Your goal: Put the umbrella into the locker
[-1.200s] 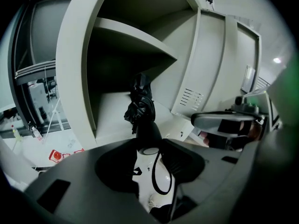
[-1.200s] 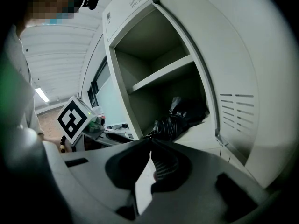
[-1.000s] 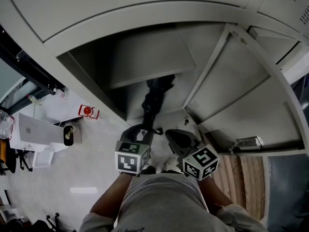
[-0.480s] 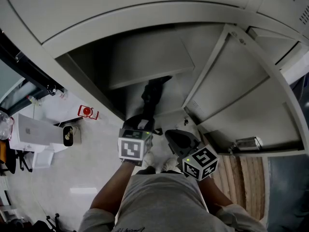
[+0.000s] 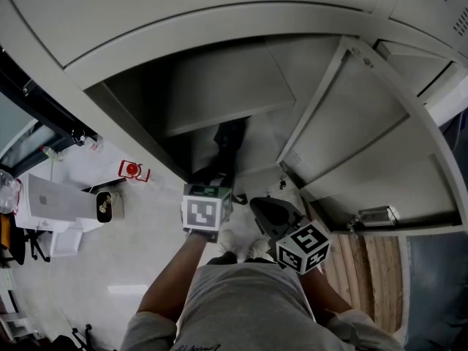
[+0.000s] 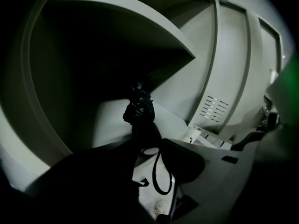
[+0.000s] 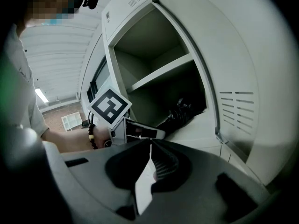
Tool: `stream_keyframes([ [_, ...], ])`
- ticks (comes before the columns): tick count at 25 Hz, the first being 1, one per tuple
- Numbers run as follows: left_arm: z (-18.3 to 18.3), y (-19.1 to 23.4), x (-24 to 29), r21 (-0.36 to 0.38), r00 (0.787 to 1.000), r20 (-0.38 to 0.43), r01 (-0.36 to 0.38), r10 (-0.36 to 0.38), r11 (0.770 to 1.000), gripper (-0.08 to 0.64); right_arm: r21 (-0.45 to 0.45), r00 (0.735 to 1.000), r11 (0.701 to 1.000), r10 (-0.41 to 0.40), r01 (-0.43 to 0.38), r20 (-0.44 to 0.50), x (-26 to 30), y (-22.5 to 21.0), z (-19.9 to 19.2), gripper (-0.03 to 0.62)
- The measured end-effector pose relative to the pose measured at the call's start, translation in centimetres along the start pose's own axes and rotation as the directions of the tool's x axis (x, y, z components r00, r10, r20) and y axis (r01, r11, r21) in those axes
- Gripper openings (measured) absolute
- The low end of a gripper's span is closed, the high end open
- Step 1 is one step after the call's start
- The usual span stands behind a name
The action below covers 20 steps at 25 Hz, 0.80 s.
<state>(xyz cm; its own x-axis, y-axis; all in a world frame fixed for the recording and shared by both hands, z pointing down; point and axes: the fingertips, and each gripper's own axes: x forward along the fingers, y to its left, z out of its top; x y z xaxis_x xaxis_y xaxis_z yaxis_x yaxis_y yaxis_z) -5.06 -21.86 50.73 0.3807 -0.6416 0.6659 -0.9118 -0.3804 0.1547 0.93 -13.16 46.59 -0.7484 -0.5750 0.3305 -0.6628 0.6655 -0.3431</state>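
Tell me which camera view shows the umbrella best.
The right gripper view: the folded black umbrella shows side-on, reaching into the pale locker under its shelf. The head view shows it foreshortened and dark; the left gripper view gives only a near-black silhouette.

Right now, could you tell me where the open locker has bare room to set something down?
Grey metal shelf: bare on top. Below, the locker floor is free either side of the black folded umbrella; it and the left claw crowd the middle.
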Motion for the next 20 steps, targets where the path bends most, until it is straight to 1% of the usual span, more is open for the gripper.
stream_keyframes([
  [8,-0.1,0.0,0.0,0.028,1.0,-0.005,0.008,-0.008,1.0,0.183,0.007,1.0,1.0,-0.004,0.004,-0.002,0.1,0.1,-0.1,0.029],
  [13,-0.7,0.0,-0.5,0.054,1.0,-0.023,0.002,0.0,0.999,0.183,0.007,1.0,1.0,-0.002,0.002,0.0,0.2,0.3,-0.1,0.029],
  [20,-1.8,-0.6,-2.4,0.063,1.0,-0.008,0.028,-0.028,0.998,0.179,0.008,1.0,1.0,-0.004,0.004,0.0,0.5,0.3,0.0,0.029],
])
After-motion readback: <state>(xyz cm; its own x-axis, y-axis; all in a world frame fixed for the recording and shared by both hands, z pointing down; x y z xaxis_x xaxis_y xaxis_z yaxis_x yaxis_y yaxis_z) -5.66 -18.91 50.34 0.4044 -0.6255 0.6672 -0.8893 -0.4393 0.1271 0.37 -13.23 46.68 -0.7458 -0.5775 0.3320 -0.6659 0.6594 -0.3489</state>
